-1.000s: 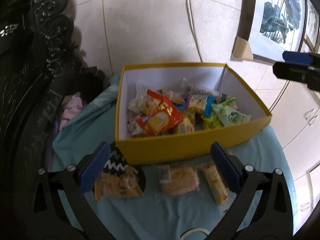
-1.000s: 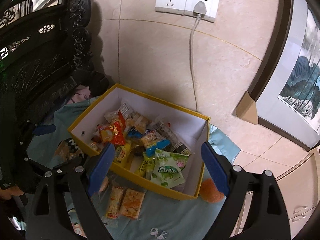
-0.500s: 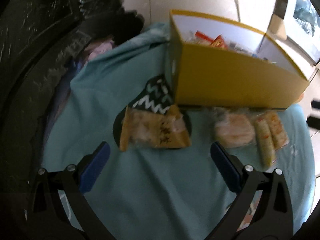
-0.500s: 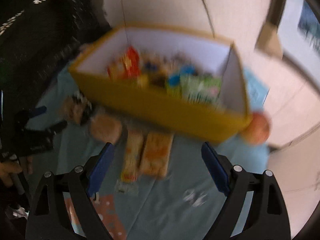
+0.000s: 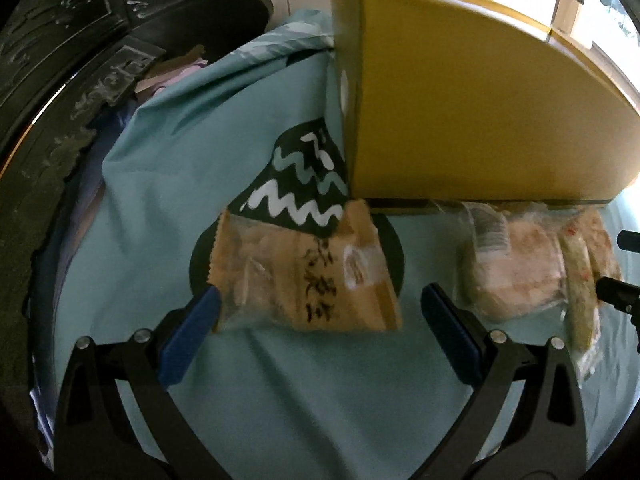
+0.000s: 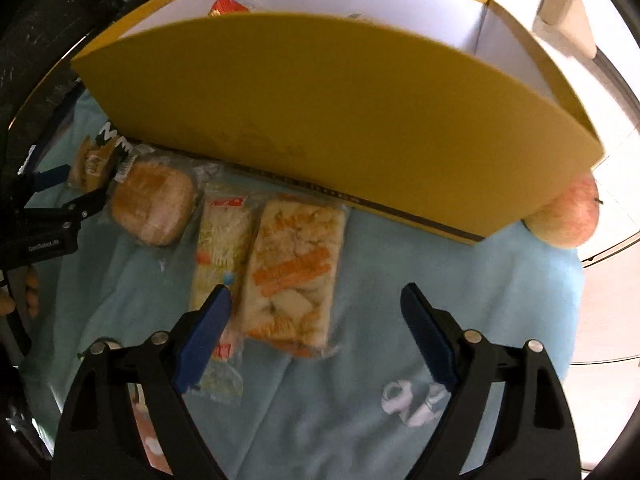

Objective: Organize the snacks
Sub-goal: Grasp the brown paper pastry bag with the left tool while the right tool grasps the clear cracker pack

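A yellow box (image 5: 480,112) with snacks inside stands on a teal cloth (image 5: 160,200). In front of it lies a brown snack packet (image 5: 304,272), and my left gripper (image 5: 320,296) is open low over it, one jaw on each side, pads not touching. In the right wrist view the box (image 6: 320,112) fills the top. Below it lie a wrapped bun (image 6: 152,208), a pale noodle packet (image 6: 224,248) and an orange-striped packet (image 6: 296,264). My right gripper (image 6: 316,292) is wide and closing, with the orange-striped packet's near end between its jaws, untouched.
A round pinkish fruit (image 6: 568,220) rests against the box's right corner. Dark carved furniture (image 5: 60,60) borders the cloth on the left. The left gripper (image 6: 86,182) and a person's hand (image 6: 28,292) show at the left edge of the right wrist view.
Both grippers have dropped from above the box to just over the cloth in front of it. The box's inside is now mostly hidden behind its front wall.
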Demonstrator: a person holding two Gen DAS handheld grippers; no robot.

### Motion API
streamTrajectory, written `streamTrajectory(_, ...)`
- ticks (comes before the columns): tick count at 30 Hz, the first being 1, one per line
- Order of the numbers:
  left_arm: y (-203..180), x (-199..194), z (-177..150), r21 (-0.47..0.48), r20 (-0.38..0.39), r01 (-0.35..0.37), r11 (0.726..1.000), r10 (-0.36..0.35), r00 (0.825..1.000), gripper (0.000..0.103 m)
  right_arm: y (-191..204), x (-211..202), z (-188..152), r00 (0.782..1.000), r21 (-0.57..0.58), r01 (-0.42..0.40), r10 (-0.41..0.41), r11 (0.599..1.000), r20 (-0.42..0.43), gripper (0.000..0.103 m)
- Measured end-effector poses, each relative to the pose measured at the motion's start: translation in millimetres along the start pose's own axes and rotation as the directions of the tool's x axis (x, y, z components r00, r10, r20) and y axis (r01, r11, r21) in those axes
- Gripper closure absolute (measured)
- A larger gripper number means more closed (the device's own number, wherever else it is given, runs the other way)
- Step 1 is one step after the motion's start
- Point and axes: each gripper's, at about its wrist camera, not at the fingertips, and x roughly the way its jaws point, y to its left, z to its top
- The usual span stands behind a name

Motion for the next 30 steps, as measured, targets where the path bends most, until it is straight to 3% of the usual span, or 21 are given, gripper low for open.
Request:
streamTrajectory(6, 2.4, 11.7, 4.3, -0.017, 0.003, -0.013, 1.0, 0.013, 1.0, 0.002, 3.5, 22.0, 0.9, 0.998, -0.007, 0.021, -0.022, 1.0, -0.051, 0.023)
streamTrajectory(8, 1.4, 10.3, 3.1, -0.007, 0.013, -0.009, 1.0, 0.009, 1.0, 0.004, 7.0, 16.9, 4.2, 0.999, -0.037, -0.004, 0.003, 0.999, -0.043, 0.054)
streamTrajectory(9, 2.5, 9.3, 3.6, 0.007, 0.028, -0.009, 1.0, 0.009, 1.0, 0.024, 6.7, 15.6, 4.8, 0.999, -0.039, -0.015, 0.013, 0.999, -0.048, 0.056)
streamTrajectory(10, 3.9, 5.6, 2.6, 0.017, 0.054, 0.002, 1.0, -0.003, 0.999, 0.035, 4.3, 13.6, 3.5, 0.998, -0.028, -0.04, 0.038, 0.999, -0.051, 0.057)
streamTrajectory(14, 6.3, -7.4, 0.0, 0.022, 0.084, 0.059, 0.998, -0.061, 0.995, 0.049, -5.1, 3.5, -6.4, 0.997, 0.005, -0.062, 0.063, 0.998, -0.039, 0.057)
streamTrajectory(20, 15.4, -37.6, -15.5, -0.049, 0.123, 0.075, 0.996, -0.068, 0.99, 0.049, -22.5, -28.6, -21.3, 0.993, 0.076, -0.117, 0.116, 0.99, 0.012, 0.057)
streamTrajectory(26, 11.8, -63.8, -34.1, -0.036, 0.14, 0.083, 0.996, -0.078, 0.987, 0.052, -33.9, -60.4, -30.2, 0.985, 0.119, -0.169, 0.161, 0.978, 0.067, 0.057)
streamTrajectory(30, 1.3, -90.9, -41.0, -0.027, 0.179, 0.125, 0.992, -0.119, 0.977, 0.052, -35.0, -82.4, -30.8, 0.98, 0.114, -0.182, 0.171, 0.977, 0.104, 0.057)
